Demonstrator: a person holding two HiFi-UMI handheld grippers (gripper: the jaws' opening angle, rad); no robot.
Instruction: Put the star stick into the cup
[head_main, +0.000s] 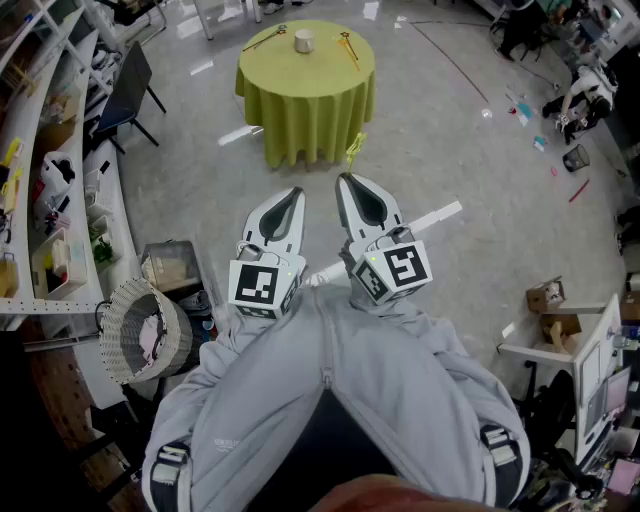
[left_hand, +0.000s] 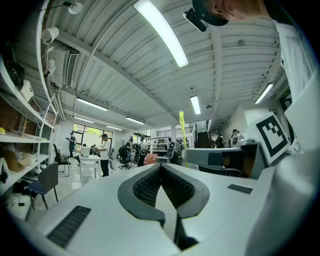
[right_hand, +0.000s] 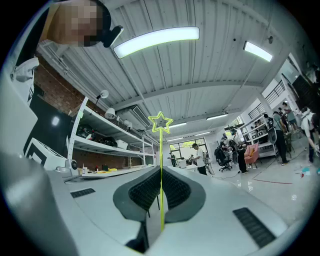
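Star stick (right_hand: 160, 145) along right tongs (head_main: 349, 184), star-forward.

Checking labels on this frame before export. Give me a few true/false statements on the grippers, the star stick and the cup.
1. The right gripper is shut on the star stick, star end pointing away from the person. True.
2. The left gripper holds a second stick. False: its jaws are together with nothing between them.
3. The cup stands on the round table with the yellow-green cloth. True.
4. The star stick is already in the cup. False: it is in the right gripper, well short of the table.
5. The cup is the only thing on the table. False: thin sticks lie on either side of it.
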